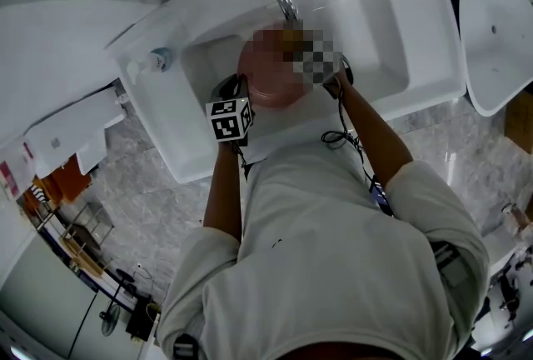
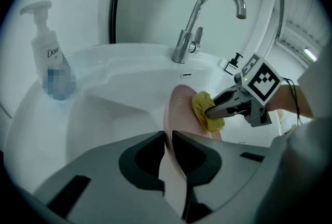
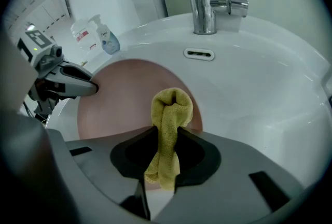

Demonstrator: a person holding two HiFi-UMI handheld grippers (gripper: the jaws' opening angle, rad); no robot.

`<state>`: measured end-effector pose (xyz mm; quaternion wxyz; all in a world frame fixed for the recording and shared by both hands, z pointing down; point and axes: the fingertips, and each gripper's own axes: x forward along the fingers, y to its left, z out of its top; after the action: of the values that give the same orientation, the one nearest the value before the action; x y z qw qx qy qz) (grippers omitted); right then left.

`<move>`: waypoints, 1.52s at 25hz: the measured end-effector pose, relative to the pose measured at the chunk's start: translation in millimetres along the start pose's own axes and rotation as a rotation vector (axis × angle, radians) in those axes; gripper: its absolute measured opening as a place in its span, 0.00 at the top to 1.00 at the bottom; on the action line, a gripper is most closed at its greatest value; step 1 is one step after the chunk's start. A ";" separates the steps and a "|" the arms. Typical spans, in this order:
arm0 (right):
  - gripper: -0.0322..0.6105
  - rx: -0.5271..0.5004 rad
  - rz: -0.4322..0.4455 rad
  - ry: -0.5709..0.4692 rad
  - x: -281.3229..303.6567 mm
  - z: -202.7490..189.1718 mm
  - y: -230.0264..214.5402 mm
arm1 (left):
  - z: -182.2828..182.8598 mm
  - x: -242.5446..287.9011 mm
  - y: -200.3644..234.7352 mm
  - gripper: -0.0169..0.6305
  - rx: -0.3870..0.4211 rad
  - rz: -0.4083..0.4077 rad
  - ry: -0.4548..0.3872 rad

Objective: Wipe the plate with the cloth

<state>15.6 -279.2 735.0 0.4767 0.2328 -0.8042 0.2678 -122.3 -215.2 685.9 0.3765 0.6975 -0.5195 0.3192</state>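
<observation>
Head view: I lean over a white sink (image 1: 383,33), a pink plate (image 1: 266,90) held in its basin.

Left gripper view: my left claw (image 2: 168,138) is clamped on the plate's rim.

Right gripper view: my right claw (image 3: 166,135) pinches a yellow cloth (image 3: 171,106) against the plate's face, below the faucet (image 3: 206,2).

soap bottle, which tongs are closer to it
Left. The left tongs grip the pink plate's rim on the soap bottle side of the basin; the right tongs, shut on the yellow cloth, sit beyond the plate.
</observation>
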 end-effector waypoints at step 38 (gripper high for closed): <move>0.81 -0.448 0.296 -0.105 -0.2 12.1 137.9 | 7.1 -15.5 -10.4 0.86 0.007 -0.043 0.032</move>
<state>-78.9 -183.9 701.1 0.4297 0.0153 -0.8923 0.1374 -115.9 -211.9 667.3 0.3889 0.7048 -0.4971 0.3239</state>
